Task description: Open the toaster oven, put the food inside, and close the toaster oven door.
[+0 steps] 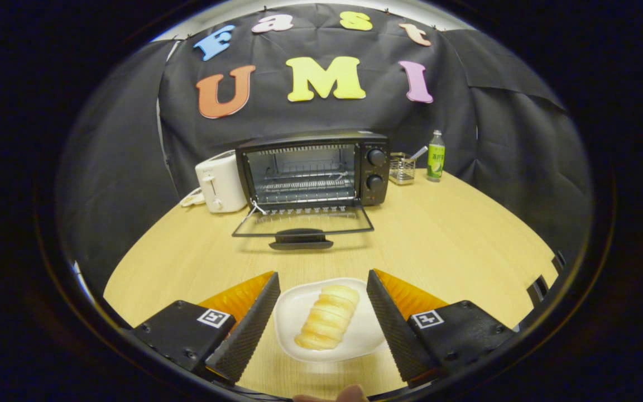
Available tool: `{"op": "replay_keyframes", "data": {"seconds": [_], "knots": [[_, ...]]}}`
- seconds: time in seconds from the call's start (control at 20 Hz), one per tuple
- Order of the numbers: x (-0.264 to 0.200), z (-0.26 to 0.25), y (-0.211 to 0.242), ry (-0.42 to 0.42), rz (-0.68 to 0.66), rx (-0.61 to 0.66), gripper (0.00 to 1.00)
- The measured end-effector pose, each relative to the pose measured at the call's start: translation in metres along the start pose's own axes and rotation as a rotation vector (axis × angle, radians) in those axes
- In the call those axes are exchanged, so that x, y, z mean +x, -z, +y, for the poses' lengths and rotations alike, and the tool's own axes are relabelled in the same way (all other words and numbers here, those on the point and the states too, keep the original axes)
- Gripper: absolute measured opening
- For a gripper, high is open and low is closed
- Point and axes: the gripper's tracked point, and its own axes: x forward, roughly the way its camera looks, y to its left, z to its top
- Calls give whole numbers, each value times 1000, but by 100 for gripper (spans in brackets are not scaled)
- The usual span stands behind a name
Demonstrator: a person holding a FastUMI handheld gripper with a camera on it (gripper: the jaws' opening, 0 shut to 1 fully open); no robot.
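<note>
i am looking forward along my gripper (323, 279), low over a round wooden surface (450, 234). its two fingers (254, 318) are spread wide apart, one on each side of a white plate (299, 304), and i see no finger touching the plate. on the plate lies the food, a pale ridged bread roll (327, 324), set at a slant between the fingers and touched by neither. beyond the fingers, well apart from the plate, stands a black toaster oven (313, 170) against the dark cloth wall. its glass door (302, 222) is already open, folded down flat toward me just above the surface, with the dark handle (301, 239) on the edge nearest me. inside the oven i can see a wire rack (305, 184) and bare metal walls. two round knobs (376, 157) sit one above the other on the oven's right panel. touching or just beside the oven's left side is a white toaster (220, 181). to the oven's right stands a small clear holder (402, 169) with something thin leaning in it, and just beside that an upright green bottle (436, 156). at the very near edge, below the plate, a fingertip of a person's hand (335, 395) peeks in.
</note>
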Motion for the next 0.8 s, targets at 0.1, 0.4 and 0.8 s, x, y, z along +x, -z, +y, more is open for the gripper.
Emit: {"op": "replay_keyframes", "data": {"seconds": [0.1,0.4,0.8], "knots": [[7,-2,18,10,36,16,100],[25,-6,60,23,149,57,99],[32,-10,67,46,174,58,85]]}}
